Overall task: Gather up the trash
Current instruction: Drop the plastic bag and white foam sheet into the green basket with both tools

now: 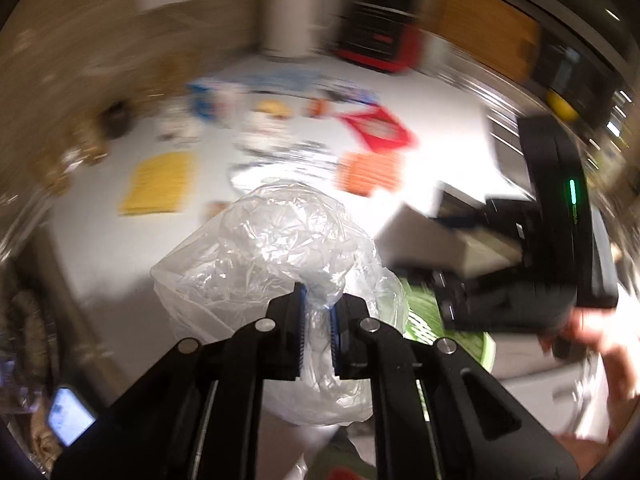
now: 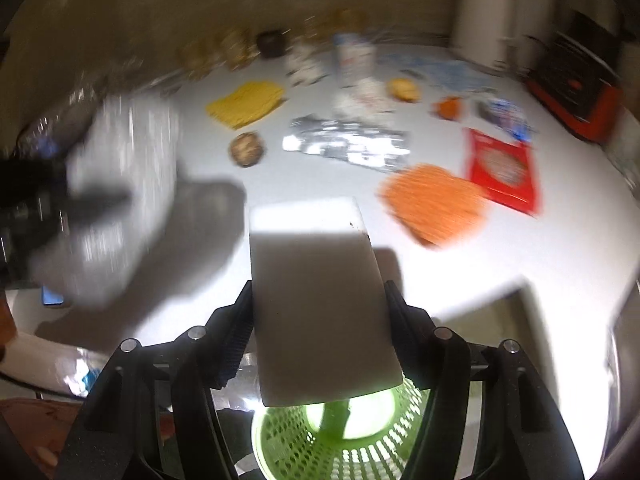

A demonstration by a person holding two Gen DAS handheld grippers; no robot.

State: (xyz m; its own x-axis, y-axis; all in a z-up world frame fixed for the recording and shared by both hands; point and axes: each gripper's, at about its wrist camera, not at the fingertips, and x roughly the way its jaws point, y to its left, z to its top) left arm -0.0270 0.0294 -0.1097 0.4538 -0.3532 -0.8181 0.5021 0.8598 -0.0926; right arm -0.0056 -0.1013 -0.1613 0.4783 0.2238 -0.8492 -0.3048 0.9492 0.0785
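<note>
My left gripper (image 1: 318,316) is shut on a crumpled clear plastic bag (image 1: 276,248), held above the white table (image 1: 100,248). My right gripper (image 2: 320,328) is shut on a white rectangular box (image 2: 320,300), held over a green slotted basket (image 2: 340,444). The right gripper with the box (image 1: 452,236) shows at the right of the left wrist view, above the green basket (image 1: 432,320). The left gripper and bag (image 2: 120,200) show blurred at the left of the right wrist view. Both views are motion blurred.
On the table lie a yellow cloth (image 2: 248,104), an orange cloth (image 2: 436,204), a red packet (image 2: 504,168), silver foil (image 2: 344,144), a round brown item (image 2: 246,149) and several wrappers at the back. A red and black appliance (image 2: 576,92) stands back right, a white cylinder (image 2: 484,20) behind.
</note>
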